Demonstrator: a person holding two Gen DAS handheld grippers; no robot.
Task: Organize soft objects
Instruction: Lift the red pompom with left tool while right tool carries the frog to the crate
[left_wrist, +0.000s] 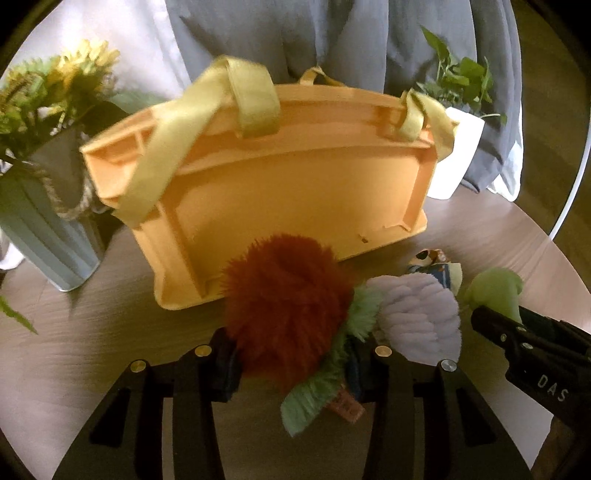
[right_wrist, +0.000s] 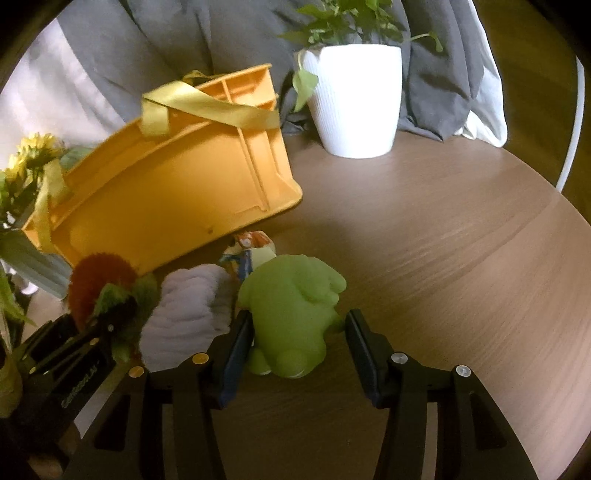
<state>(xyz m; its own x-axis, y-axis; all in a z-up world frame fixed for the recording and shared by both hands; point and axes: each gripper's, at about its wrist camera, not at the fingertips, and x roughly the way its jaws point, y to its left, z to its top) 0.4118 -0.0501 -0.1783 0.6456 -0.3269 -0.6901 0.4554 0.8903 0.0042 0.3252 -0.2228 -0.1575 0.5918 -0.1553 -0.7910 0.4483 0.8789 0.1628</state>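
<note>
In the left wrist view my left gripper (left_wrist: 291, 365) is shut on a fuzzy rust-orange plush with green leaves (left_wrist: 284, 299), held just above the table. A lavender fluffy plush (left_wrist: 417, 317) lies right beside it. In the right wrist view my right gripper (right_wrist: 295, 339) is shut on a pale green soft toy figure (right_wrist: 291, 314). One pad presses the toy's side and the other its stubby arm. A small colourful toy (right_wrist: 251, 247) lies behind it. The orange basket (left_wrist: 295, 177) with yellow straps stands tilted at the back.
A ribbed vase with sunflowers (left_wrist: 48, 221) stands left of the basket. A white pot with a green plant (right_wrist: 354, 99) stands at the back right. Grey cloth hangs behind. The round wooden table (right_wrist: 443, 240) shows bare wood to the right.
</note>
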